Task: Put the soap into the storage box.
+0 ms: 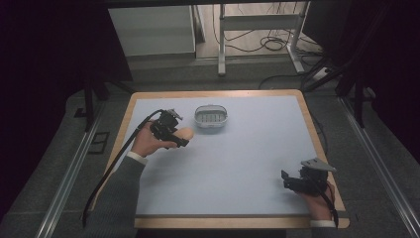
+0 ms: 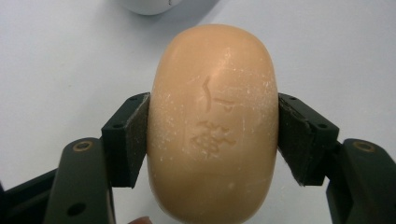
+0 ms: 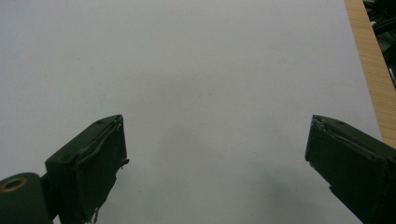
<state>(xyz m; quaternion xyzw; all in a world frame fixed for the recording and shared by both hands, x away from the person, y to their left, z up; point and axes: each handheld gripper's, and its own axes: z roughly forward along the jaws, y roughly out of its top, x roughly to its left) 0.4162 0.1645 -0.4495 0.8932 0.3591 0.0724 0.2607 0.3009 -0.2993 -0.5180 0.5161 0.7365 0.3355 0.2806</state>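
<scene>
With our left claw [image 2: 212,135] pinching the soap [image 2: 214,123] by its sides, just short of the dish [image 1: 211,117] ahead, we keep the squeeze even, carry it level over the rim and lower gently, while our right claw [image 3: 215,163] rests spread, well apart.

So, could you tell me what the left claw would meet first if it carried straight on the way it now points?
Most likely the white dish. The left claw, shut on the soap, points toward it across the table, and its rim sits just beyond the soap in the left gripper view. Depth is unclear, so it might pass beside it.
</scene>
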